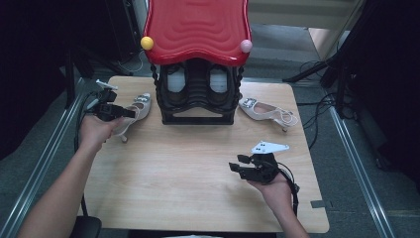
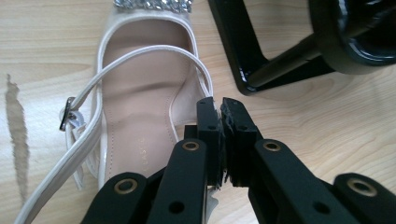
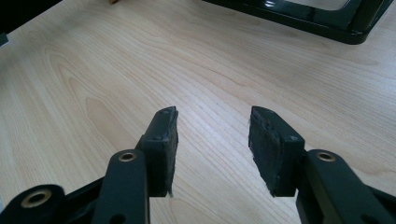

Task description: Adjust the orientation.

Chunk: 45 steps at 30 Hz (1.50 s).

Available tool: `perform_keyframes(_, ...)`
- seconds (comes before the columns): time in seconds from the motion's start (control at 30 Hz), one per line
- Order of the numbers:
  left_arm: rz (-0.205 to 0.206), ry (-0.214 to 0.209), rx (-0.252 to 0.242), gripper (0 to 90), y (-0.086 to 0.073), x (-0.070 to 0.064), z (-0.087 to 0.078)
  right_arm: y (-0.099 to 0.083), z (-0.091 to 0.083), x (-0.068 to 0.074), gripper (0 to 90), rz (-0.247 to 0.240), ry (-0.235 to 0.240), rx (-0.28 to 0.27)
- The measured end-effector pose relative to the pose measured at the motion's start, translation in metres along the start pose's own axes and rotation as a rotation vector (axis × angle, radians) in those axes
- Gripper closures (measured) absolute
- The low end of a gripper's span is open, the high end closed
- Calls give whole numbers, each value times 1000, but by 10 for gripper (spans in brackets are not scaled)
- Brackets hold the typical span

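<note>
- High view: wooden worktop [image 1: 198, 163] carrying a black rack [image 1: 197, 94] with a red top [image 1: 197, 27]. Two dark shoes sit inside the rack.
- High view: left shoe [image 1: 132, 111], a pale heeled slingback, lies just left of the rack. Its mate, the right shoe [image 1: 267, 110], lies just right of the rack, well apart from the first.
- High view: left gripper [image 1: 130, 113] is at the left shoe's heel end, held in the left hand [image 1: 96, 130]. Right gripper [image 1: 235, 166] hovers over bare worktop near the front right, far from both shoes.
- Left gripper view: jaws pressed together, pinching the rim of the left shoe [image 2: 140, 93] at the side of the heel cup. Strap [image 2: 135, 60] and buckle [image 2: 69, 114] lie loose across the opening; jewelled trim [image 2: 152, 4] marks the toe. Rack foot [image 2: 243, 51] stands just beside the shoe.
- Right gripper view: jaws spread wide with nothing between them, bare worktop [image 3: 196, 70] beneath. Rack base [image 3: 299, 14] lies across the top edge.
- Step in hand, as judged: the left shoe is gripped, lift not yet begun; the sole looks to rest on the worktop.
- Next move, as judged: raise the shoe clear of the rack foot and carry it towards a rack slot. The thin rim hold may let the shoe swing, so a slow lift suits. The right gripper is free to steady it or fetch the mate.
</note>
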<state>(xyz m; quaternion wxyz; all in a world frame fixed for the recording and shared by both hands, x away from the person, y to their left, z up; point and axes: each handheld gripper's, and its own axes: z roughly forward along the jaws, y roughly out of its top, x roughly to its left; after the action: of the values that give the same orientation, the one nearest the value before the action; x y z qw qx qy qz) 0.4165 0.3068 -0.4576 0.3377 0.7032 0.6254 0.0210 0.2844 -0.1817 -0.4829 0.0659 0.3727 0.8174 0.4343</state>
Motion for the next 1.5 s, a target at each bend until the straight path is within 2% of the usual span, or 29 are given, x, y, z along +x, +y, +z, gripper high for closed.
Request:
perform_keyframes(0.17, 23, -1, 1, 865, -12, -12, -1, 1, -1, 0, 537, -6, 1, -7)
perform_keyframes(0.27, 26, -28, 3, 861, -18, -14, 5, 1, 0, -1, 538, -5, 0, -6)
perform_keyframes(0.3, 17, -61, -5, 860, -20, -14, 6, 1, 1, -1, 538, -5, 0, -3)
perform_keyframes(0.33, 19, -74, -18, 841, -20, -13, 6, 1, 1, -1, 538, -5, -1, -3)
perform_keyframes(0.37, 36, -61, -40, 824, -20, -15, 1, 1, 1, 0, 541, -7, -1, 1)
perform_keyframes(0.43, 47, -68, -44, 815, -19, -15, -2, 1, 1, 0, 541, -6, -2, -4)
perform_keyframes(0.53, 52, -96, -77, 808, -19, -13, -15, 1, 0, -1, 541, -8, -2, -6)
perform_keyframes(0.63, 57, -97, -84, 820, -18, -14, -21, 1, 0, -1, 541, -6, -2, -2)
perform_keyframes(0.67, 75, -100, -98, 834, -17, -13, -31, 1, 0, -1, 541, -8, -2, -3)
perform_keyframes(0.77, 90, -95, -112, 880, -17, -12, -38, 1, 0, -1, 541, -9, -2, -2)
perform_keyframes(0.83, 105, -88, -124, 896, -17, -8, -46, 1, 0, -1, 542, -9, -1, -2)
perform_keyframes(0.87, 111, -71, -137, 899, -17, -2, -51, 0, 0, -1, 541, -10, -1, -2)
perform_keyframes(0.93, 109, -58, -146, 899, -18, 2, -52, 0, 0, -1, 541, -7, 0, 0)
perform_keyframes(1.07, 85, -37, -164, 900, -20, 17, -50, 0, 1, 0, 542, -11, 2, 5)
perform_keyframes(1.17, 61, 20, -160, 900, -23, 33, -40, 0, 2, 1, 542, -15, 5, 7)
perform_keyframes(1.2, 61, 20, -160, 900, -23, 33, -40, 0, 2, 1, 542, -15, 5, 7)
perform_keyframes(1.27, 30, 33, -133, 900, -28, 43, -29, 0, 3, 1, 541, -14, 6, 7)
perform_keyframes(1.37, 21, 21, -113, 900, -32, 48, -22, 0, 2, 1, 542, -14, 4, 7)
perform_keyframes(1.43, 21, 47, -86, 900, -35, 49, -14, 0, 2, 0, 542, -16, 4, 4)
perform_keyframes(1.5, 4, 31, -60, 900, -39, 50, -6, 0, 2, 0, 541, -16, 4, 5)
